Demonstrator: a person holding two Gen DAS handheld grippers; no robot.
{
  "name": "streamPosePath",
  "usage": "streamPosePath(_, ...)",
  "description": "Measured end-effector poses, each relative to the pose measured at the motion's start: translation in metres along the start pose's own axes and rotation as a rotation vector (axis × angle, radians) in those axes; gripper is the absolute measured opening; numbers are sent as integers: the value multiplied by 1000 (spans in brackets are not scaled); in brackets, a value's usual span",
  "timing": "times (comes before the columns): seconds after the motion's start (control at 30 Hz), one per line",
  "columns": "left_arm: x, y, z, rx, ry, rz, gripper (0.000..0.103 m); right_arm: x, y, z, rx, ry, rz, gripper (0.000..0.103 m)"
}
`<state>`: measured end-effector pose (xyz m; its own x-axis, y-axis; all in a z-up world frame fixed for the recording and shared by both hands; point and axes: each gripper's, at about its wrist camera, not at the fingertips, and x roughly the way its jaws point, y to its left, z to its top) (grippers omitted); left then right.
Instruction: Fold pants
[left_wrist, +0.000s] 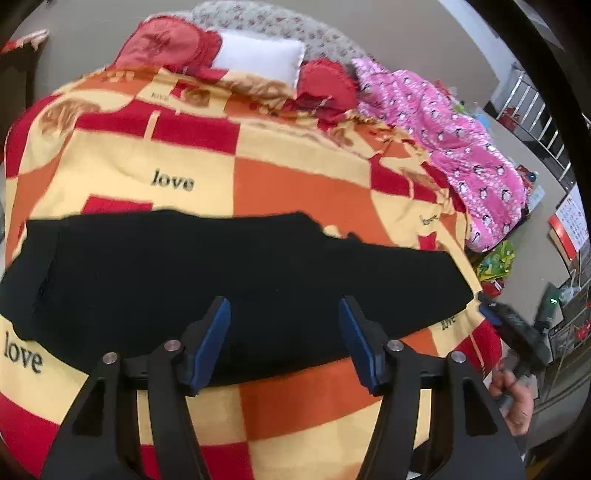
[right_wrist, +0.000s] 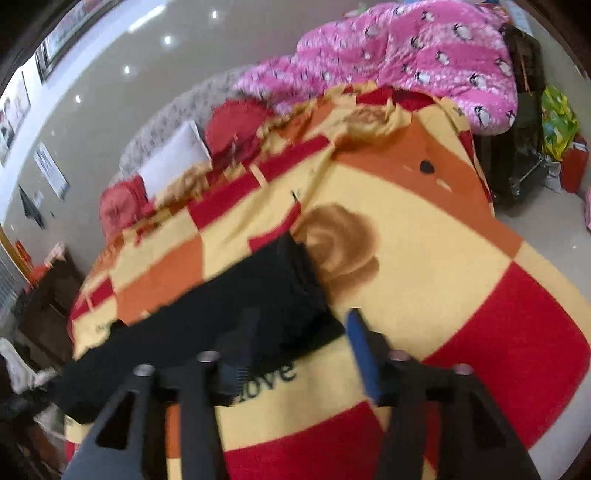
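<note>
1. We see black pants (left_wrist: 207, 266) lying flat in a long band across a checked red, orange and yellow blanket (left_wrist: 295, 181) printed with the word "love", spread over a bed.
2. In the left wrist view, our left gripper (left_wrist: 284, 343) hovers over the near edge of the pants, around the middle of the band; its blue-padded jaws stand spread apart, with black cloth showing behind the gap but nothing pinched between the pads.
3. In the right wrist view, our right gripper (right_wrist: 301, 347) sits at one end of the pants (right_wrist: 236, 306), where the cloth is bunched into ribbed folds. Its jaws are spread too: the left finger shows over the black fabric, the blue-padded right finger over bare yellow blanket (right_wrist: 424, 266) just beside the pants' end. The picture is blurred, and we cannot tell whether either pad touches the cloth.
4. The right gripper (left_wrist: 513, 325) also shows at the right edge of the left wrist view, just off the end of the pants, with a hand (left_wrist: 515, 398) around its handle.
5. Beyond the pants, at the head of the bed, lie red cushions (left_wrist: 166, 44), a white pillow (left_wrist: 258, 59) and a pink quilt (left_wrist: 461, 147) with penguin figures.
</note>
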<state>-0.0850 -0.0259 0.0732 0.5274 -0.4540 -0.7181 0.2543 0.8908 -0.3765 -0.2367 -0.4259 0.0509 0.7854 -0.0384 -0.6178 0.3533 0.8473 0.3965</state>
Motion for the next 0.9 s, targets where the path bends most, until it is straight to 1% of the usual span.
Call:
streamPosePath(0.03, 3, 2, -1, -10, 17, 0, 63, -6, 2, 0, -5, -12, 13, 61)
streamPosePath(0.07, 5, 3, -2, -22, 34, 1, 70, -13, 7, 0, -24, -23, 27, 61)
streamPosePath(0.1, 6, 4, -3, -33, 43, 4, 74, -22, 13, 0, -59, -39, 42, 67)
streamPosePath(0.13, 6, 4, -4, -44, 47, 2, 74, -28, 20, 0, -88, -51, 49, 72)
streamPosePath(0.17, 5, 3, -4, -45, 46, -2, 75, -36, 26, 0, -120, -66, 46, 80)
streamPosePath(0.2, 2, -1, -4, -33, 35, -4, 77, -45, 34, 1, -151, -97, 35, 86)
streamPosePath(0.23, 0, -3, -4, -22, 21, 0, 79, -52, 40, 1, -167, -133, 30, 88)
streamPosePath(0.27, -3, -6, -5, -11, 0, 10, 82, -62, 46, -2, -180, -205, 34, 97)
streamPosePath(0.3, -6, -9, -7, -2, -25, 19, 83, -67, 49, -4, -182, -251, 36, 103)
streamPosePath(0.37, -9, -14, -11, 20, -52, 32, 83, -74, 49, -17, -147, -373, 12, 103)
streamPosePath(0.4, -9, -16, -14, 33, -54, 45, 83, -75, 46, -23, -121, -416, -2, 103)
streamPosePath(0.43, -8, -18, -15, 43, -55, 54, 83, -72, 46, -25, -108, -431, -23, 103)
streamPosePath(0.47, -8, -19, -17, 58, -60, 61, 83, -63, 46, -26, -109, -394, -53, 103)
streamPosePath(0.57, -5, -22, -18, 78, -86, 112, 83, -41, 52, -24, -154, -258, -29, 103)
streamPosePath(0.6, -4, -21, -17, 75, -96, 118, 83, -35, 57, -25, -171, -235, -24, 103)
streamPosePath(0.7, -1, -20, -17, 67, -119, 141, 83, -22, 74, -28, -222, -216, -10, 103)
streamPosePath(0.8, 2, -18, -16, 71, -117, 158, 83, -3, 95, -28, -289, -140, 16, 103)
streamPosePath(0.87, 2, -16, -15, 76, -134, 181, 83, 8, 109, -30, -333, -97, 23, 103)
streamPosePath(0.9, 2, -15, -15, 75, -144, 191, 84, 12, 114, -33, -346, -90, 25, 103)
